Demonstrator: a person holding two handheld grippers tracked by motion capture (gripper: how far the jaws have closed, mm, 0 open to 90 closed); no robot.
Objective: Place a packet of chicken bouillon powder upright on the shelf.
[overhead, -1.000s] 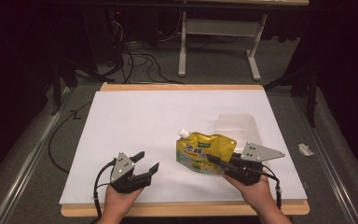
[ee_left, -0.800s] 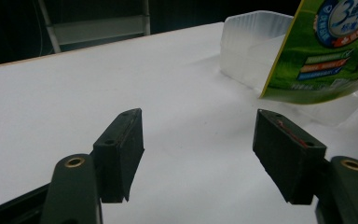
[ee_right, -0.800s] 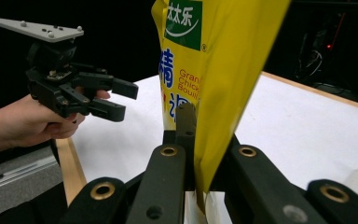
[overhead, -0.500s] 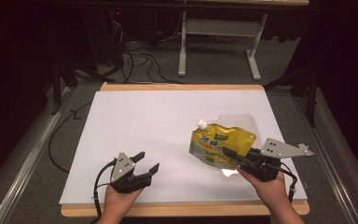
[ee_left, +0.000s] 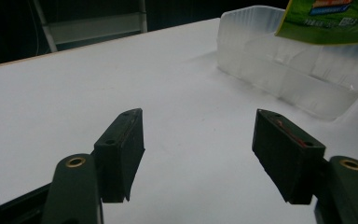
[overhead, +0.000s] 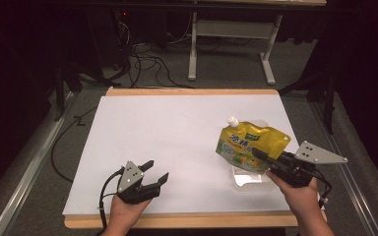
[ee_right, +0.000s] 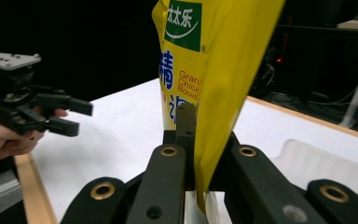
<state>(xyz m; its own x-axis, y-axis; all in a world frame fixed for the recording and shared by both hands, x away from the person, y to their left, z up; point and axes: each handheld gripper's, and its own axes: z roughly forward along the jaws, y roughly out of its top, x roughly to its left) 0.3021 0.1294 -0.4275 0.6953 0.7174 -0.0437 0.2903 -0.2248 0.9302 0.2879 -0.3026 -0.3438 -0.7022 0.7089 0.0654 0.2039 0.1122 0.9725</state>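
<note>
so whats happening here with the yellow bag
A person at a white table holds a gripper in each hand. The right gripper is shut on the edge of a yellow spouted pouch and holds it up above a clear plastic tray, with the pouch's lower edge hanging over the tray. The left gripper rests near the table's front edge, open and holding nothing.
</note>
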